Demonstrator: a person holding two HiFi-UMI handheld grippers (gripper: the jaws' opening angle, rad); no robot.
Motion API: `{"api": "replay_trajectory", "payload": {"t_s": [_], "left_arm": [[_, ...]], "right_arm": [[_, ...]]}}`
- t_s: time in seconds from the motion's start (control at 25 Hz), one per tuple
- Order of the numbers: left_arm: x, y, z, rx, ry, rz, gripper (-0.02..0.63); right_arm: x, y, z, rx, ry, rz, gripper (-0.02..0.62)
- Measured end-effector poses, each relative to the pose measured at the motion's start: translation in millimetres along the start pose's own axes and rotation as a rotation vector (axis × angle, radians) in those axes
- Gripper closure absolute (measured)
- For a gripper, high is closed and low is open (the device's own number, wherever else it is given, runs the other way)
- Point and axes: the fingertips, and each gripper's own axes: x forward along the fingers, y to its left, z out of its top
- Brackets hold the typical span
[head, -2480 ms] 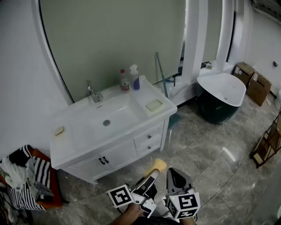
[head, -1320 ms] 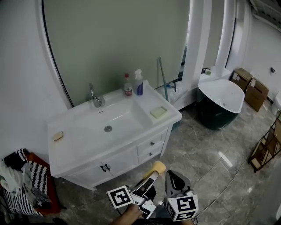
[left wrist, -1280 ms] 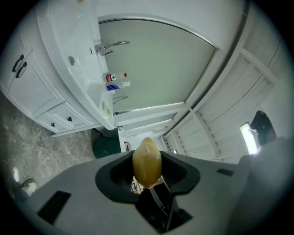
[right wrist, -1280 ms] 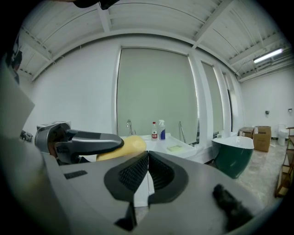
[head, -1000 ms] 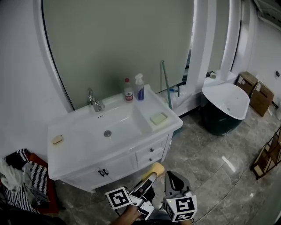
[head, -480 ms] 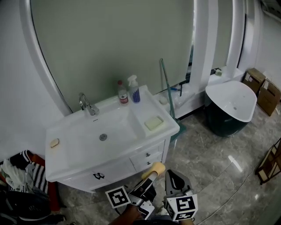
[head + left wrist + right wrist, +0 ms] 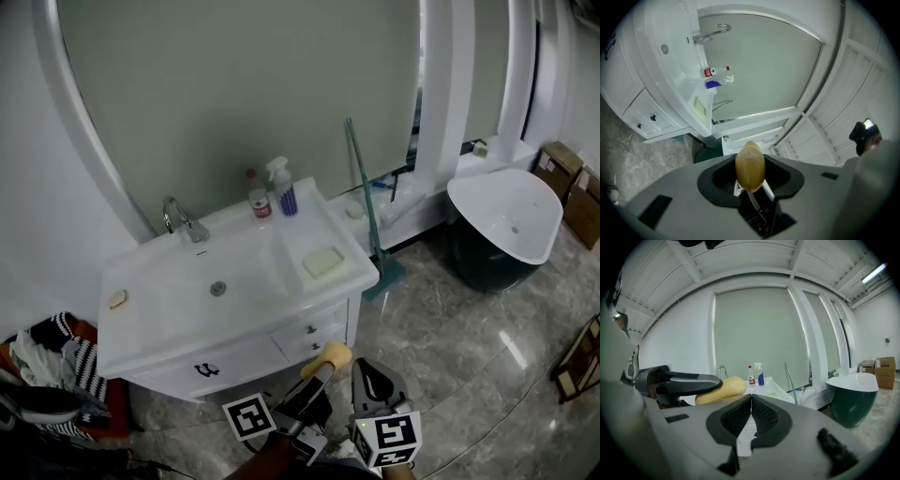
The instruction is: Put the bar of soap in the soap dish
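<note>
A yellow oval bar of soap [image 7: 330, 355] sits between the jaws of my left gripper [image 7: 317, 373], which is shut on it at the bottom of the head view. In the left gripper view the soap [image 7: 750, 164] stands on edge between the dark pads. My right gripper [image 7: 375, 382] is beside it, shut with nothing in it, its pads [image 7: 740, 414] touching. The pale green soap dish [image 7: 323, 262] lies on the right end of the white vanity [image 7: 234, 323], well ahead of both grippers. From the left gripper the dish [image 7: 699, 108] looks small and far off.
On the vanity are a faucet [image 7: 183, 220], a red-labelled bottle [image 7: 258, 199], a blue spray bottle [image 7: 284, 192] and a small tan object [image 7: 117, 299] at the left end. A long-handled tool [image 7: 366, 216] leans right of it. A dark bathtub [image 7: 506, 225] stands right; clothes [image 7: 47, 361] lie left.
The vanity has drawn nearer and slid a little left in the head view as the person walks toward it. Both grippers keep their places, the soap still held in the left one.
</note>
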Motion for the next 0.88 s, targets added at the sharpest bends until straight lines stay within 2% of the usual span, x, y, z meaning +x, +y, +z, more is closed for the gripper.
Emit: {"api": "replay_trajectory", "payload": {"t_s": [0.52,0.88], "left_arm": [[32.3,14.1,5.7,-0.022,0.002,0.006,0.449],[66.5,27.5,42.5,-0.036,0.009,-0.005,0.45]], "right_arm": [[17.1,-25.9,-2.2,-0.018,0.028,0.001,0.583],[63.6,-42.3,12.3,-0.039,0.037,-0.009,0.583]]}}
